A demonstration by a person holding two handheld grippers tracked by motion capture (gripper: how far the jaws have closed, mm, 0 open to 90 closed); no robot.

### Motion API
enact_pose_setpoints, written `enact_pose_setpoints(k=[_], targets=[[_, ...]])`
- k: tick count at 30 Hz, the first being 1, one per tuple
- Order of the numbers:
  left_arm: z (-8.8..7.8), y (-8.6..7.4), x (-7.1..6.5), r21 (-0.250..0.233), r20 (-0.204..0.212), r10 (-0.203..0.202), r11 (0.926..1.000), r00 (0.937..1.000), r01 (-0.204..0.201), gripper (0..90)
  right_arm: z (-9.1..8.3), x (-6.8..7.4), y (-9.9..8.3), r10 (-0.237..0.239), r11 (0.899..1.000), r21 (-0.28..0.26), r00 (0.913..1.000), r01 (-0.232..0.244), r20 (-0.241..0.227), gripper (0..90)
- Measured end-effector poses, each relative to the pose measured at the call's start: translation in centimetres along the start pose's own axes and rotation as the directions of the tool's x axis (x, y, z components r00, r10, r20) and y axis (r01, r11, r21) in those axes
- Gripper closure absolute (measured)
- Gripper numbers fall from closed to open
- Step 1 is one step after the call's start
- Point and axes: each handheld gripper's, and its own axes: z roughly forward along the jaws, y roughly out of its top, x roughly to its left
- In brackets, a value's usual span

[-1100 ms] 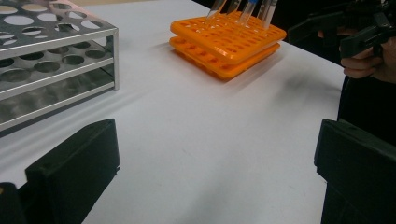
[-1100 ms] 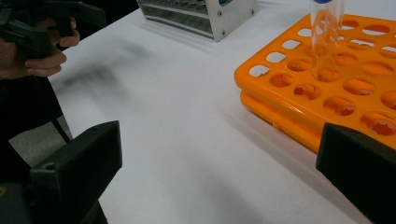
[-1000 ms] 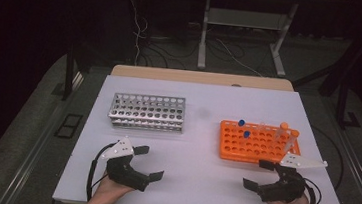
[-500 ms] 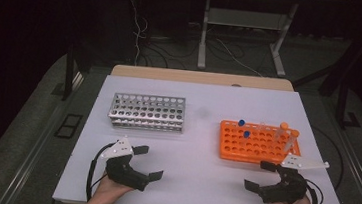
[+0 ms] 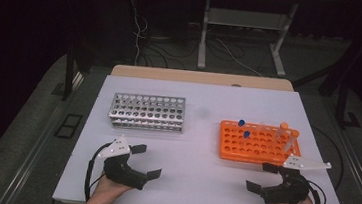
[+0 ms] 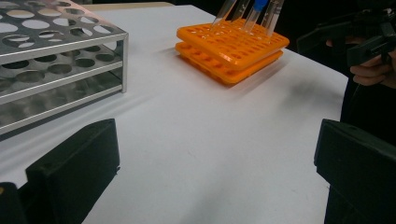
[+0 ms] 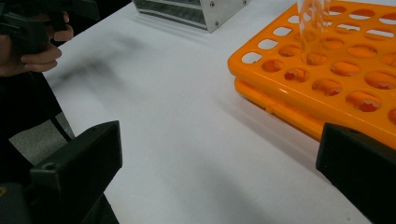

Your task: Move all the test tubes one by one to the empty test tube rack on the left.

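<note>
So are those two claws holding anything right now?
No. The left gripper and right gripper are both open and empty above the table.

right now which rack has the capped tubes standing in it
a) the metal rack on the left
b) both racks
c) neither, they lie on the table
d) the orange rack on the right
d: the capped tubes stand in the orange rack, while the metal rack shows only open holes.
</note>
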Motion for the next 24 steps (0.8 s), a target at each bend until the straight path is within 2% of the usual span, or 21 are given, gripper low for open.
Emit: enact_pose_setpoints(k=[15, 24], targets=[[-0.2, -0.1, 0.1, -0.008, -0.010, -0.007, 0.9999, 0.9999, 0.007, 0.0, 0.1, 0.4, 2.1, -0.035, 0.998, 0.056, 0.9991, 0.034, 0.024, 0.0], [-0.3, -0.1, 0.1, -0.009, -0.008, -0.008, 0.9999, 0.9999, 0.008, 0.0, 1.1, 0.0, 3.8, -0.051, 0.995, 0.087, 0.9984, 0.048, 0.025, 0.0]])
